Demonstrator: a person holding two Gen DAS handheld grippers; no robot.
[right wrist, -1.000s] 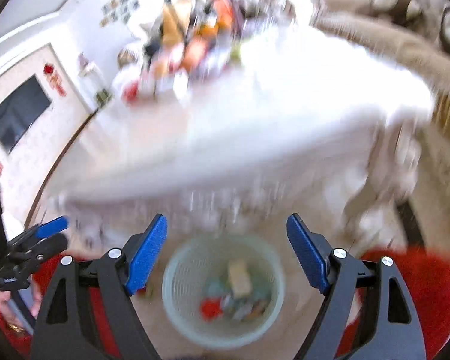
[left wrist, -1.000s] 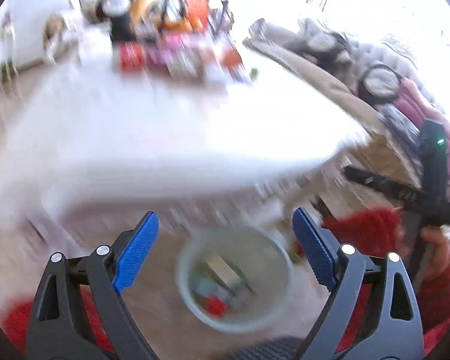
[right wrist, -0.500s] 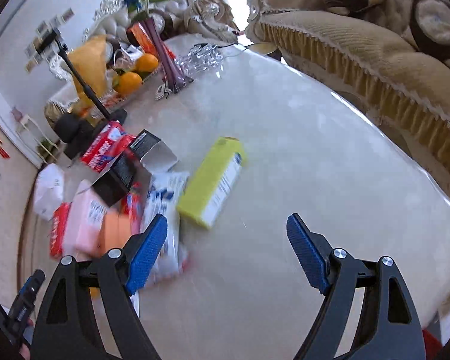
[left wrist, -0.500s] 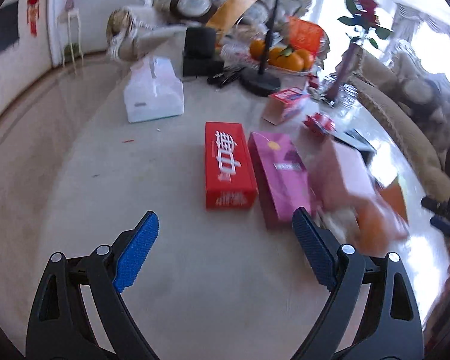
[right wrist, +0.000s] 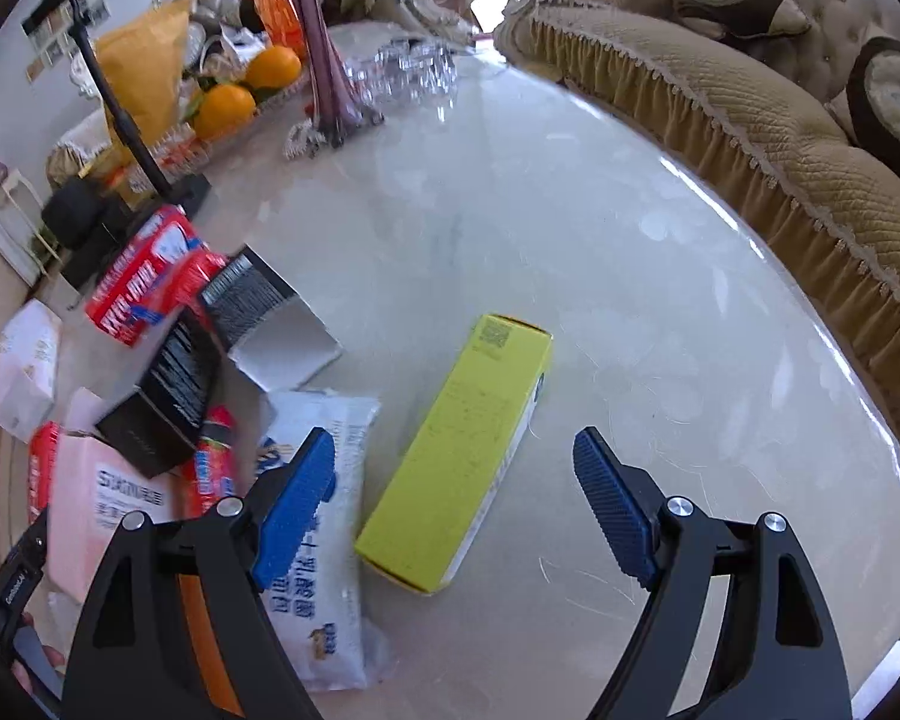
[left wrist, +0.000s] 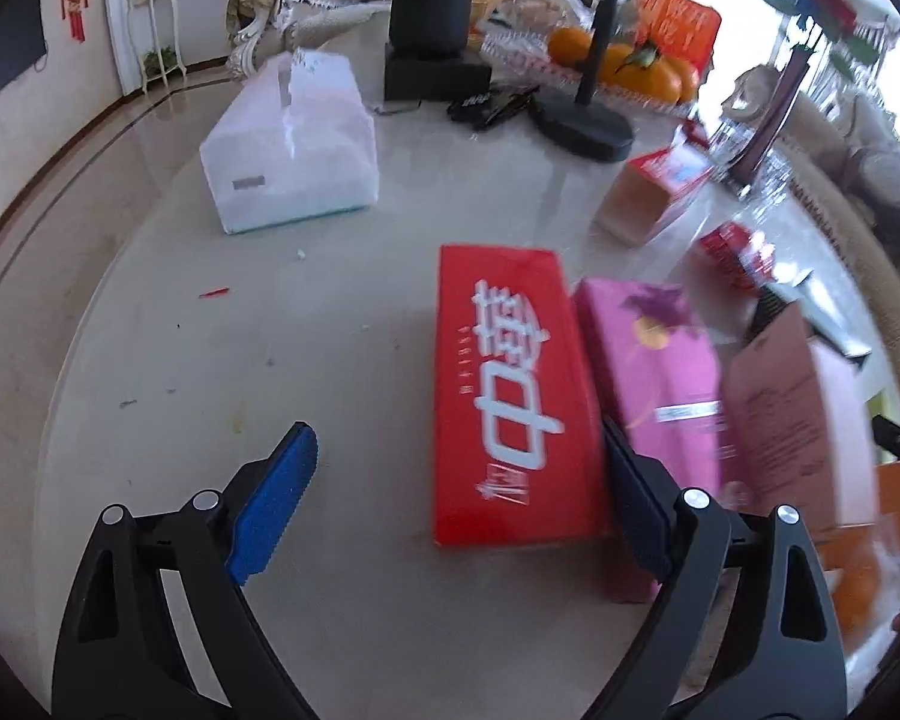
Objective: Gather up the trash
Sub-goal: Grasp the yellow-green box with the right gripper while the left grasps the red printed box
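My left gripper [left wrist: 459, 501] hangs open above the marble table [left wrist: 342, 600]. A long red box [left wrist: 510, 396] with white characters lies flat between its blue pads, nearer the right one, untouched. A pink box [left wrist: 648, 360] lies against its right side. My right gripper [right wrist: 456, 504] is open too, over a yellow-green box [right wrist: 468, 450] that lies lengthwise between its fingers without contact. A white snack bag [right wrist: 324, 534] lies under its left finger. Black cartons [right wrist: 180, 384], a red pack [right wrist: 144, 288] and a pale pink box [right wrist: 102, 516] crowd the left of that view.
A white tissue pack [left wrist: 294, 144], a black stand base [left wrist: 582, 120], oranges [left wrist: 636, 66] and a vase with a rose [left wrist: 774, 102] stand at the table's far end. A beige sofa [right wrist: 750, 120] runs along the table's right edge. A small carton [left wrist: 648, 192] lies beyond the red box.
Both grippers swung up from over the green waste basket on the floor to above the tabletop. In the last half second each closed in on its box. Their jaws stayed open.
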